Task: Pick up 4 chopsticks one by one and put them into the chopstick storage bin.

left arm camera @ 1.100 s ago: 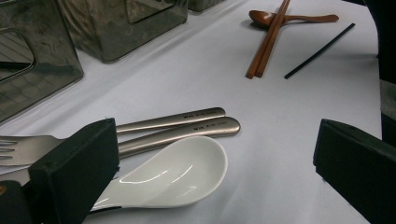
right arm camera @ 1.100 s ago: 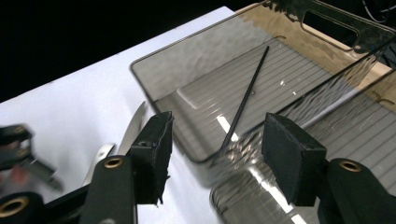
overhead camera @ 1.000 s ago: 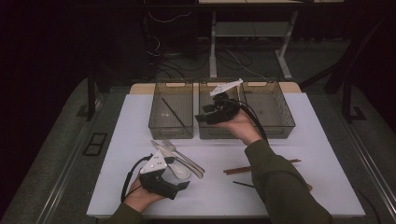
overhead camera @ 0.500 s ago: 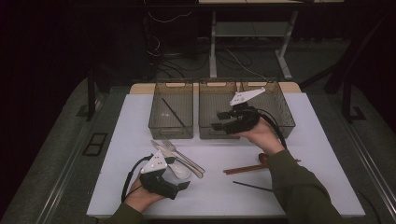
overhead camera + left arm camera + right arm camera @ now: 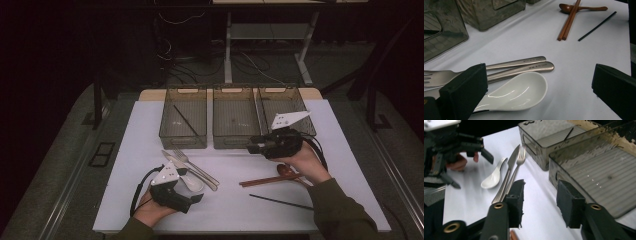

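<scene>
A white spoon (image 5: 519, 90) lies on the white table (image 5: 125, 165), with a steel fork (image 5: 181, 155) and knife (image 5: 534, 67) beside it. My left gripper (image 5: 192, 199) rests low at the near left and stands open. The spoon's bowl lies between its jaws, and the pads are apart from it. My right gripper (image 5: 255, 145) hovers in front of the middle bin (image 5: 232, 141), pointing left. Its jaws have just been closing, with nothing between them. By the right hand lie wooden chopsticks (image 5: 260, 181), a wooden spoon (image 5: 286, 171) and a black chopstick (image 5: 280, 201).
Three clear grey bins stand in a row at the back of the table. The left bin (image 5: 183, 141) holds one black chopstick (image 5: 186, 120). The right bin (image 5: 285, 107) sits behind the right hand. Dark floor and table legs lie beyond the table.
The right gripper has come away from above the middle bin, moving right and nearer, and its jaws have narrowed. The left gripper has kept still.
</scene>
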Motion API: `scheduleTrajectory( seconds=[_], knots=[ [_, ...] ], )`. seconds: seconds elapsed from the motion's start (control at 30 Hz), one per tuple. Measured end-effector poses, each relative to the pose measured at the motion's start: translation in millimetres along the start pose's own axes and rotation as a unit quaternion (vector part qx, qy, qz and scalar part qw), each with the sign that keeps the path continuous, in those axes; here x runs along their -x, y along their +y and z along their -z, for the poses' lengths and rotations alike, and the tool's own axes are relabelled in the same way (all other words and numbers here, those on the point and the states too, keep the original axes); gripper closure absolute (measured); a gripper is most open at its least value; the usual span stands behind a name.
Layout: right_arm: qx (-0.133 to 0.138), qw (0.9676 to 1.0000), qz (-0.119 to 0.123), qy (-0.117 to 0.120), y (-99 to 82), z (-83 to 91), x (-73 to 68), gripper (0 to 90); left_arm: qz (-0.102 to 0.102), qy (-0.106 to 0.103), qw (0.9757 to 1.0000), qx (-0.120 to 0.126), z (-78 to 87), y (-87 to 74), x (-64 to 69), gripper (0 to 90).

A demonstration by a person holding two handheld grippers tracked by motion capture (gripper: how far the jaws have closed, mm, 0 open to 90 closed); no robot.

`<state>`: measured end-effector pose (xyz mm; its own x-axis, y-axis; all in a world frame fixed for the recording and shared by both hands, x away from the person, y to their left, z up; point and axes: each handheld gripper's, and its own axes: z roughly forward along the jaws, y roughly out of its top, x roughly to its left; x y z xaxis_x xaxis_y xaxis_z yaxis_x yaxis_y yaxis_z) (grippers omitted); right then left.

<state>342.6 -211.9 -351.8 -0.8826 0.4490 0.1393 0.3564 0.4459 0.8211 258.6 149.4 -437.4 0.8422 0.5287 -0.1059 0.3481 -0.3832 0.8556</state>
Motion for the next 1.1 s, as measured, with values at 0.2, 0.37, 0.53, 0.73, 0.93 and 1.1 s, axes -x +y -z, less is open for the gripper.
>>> scheduleTrajectory(
  seconds=[0.2, 0.37, 0.53, 0.73, 0.93, 1.1],
  knots=[
    [0.003, 0.9998, 0.018, -0.006, -16.4, 18.8, -6.2, 64.7, -0.001, 0.000, 1.0000, 0.001, 0.6, 0.1, 0.2, 0.0],
    [-0.010, 0.9994, 0.031, -0.010, -37.7, 31.3, -11.4, 70.2, 0.002, 0.002, 1.0000, 0.001, 0.5, 0.0, 0.8, 0.0],
    [-0.020, 0.9990, 0.040, -0.003, -56.2, 39.7, -15.7, 73.7, 0.000, 0.002, 1.0000, 0.001, 1.1, 0.1, 1.1, 0.0],
    [-0.042, 0.9981, 0.045, 0.003, -73.7, 44.0, -22.0, 74.3, -0.002, 0.003, 1.0000, -0.003, 1.6, 0.0, 1.1, 0.0],
    [-0.074, 0.9957, 0.054, 0.009, -88.4, 47.3, -30.1, 74.2, -0.003, 0.006, 1.0000, -0.004, 3.8, -1.1, 0.3, 0.0],
    [-0.110, 0.9917, 0.067, 0.008, -101.3, 50.3, -34.5, 74.1, -0.001, 0.007, 1.0000, -0.003, 4.1, -1.3, 0.2, 0.0]
  ],
)
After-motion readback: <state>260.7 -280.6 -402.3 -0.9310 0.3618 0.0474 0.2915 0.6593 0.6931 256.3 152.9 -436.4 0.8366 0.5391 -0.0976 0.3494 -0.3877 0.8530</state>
